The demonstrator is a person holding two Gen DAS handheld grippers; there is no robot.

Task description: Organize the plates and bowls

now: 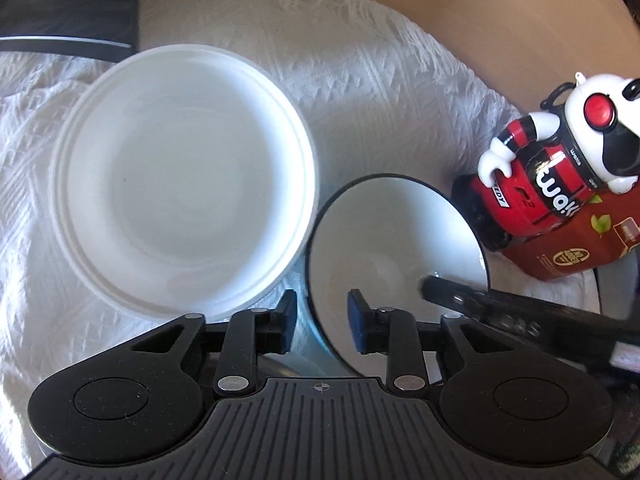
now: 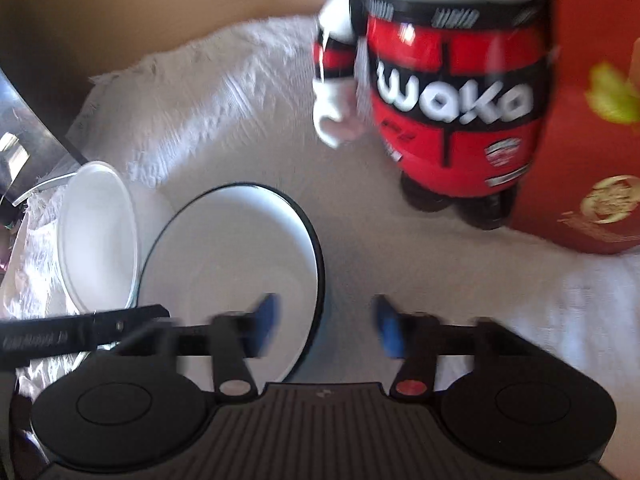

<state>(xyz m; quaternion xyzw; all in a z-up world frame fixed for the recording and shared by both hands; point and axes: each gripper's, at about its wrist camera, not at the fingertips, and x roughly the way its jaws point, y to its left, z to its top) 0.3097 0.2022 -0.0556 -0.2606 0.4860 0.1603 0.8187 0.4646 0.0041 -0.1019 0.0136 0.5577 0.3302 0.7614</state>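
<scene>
**Both grippers close in on the black-rimmed bowl**

The black-rimmed bowl (image 1: pixel 394 236) sits on the white cloth (image 1: pixel 360 80), just beside the larger white plate (image 1: pixel 184 168); whether their rims touch is hard to tell. The left gripper (image 1: pixel 322 322) has its jaws apart, straddling the bowl's near rim, pads not visibly pressing. The right gripper (image 2: pixel 326 326) also stands apart around the bowl's opposite edge, though that view is blurred. To do this well, I judge one gripper should seat a pad inside the rim and one outside, clamp squarely, then lift level. A red mascot bottle (image 1: pixel 556 168) and a red box (image 1: pixel 580 248) stand near; steer clear of them.
</scene>
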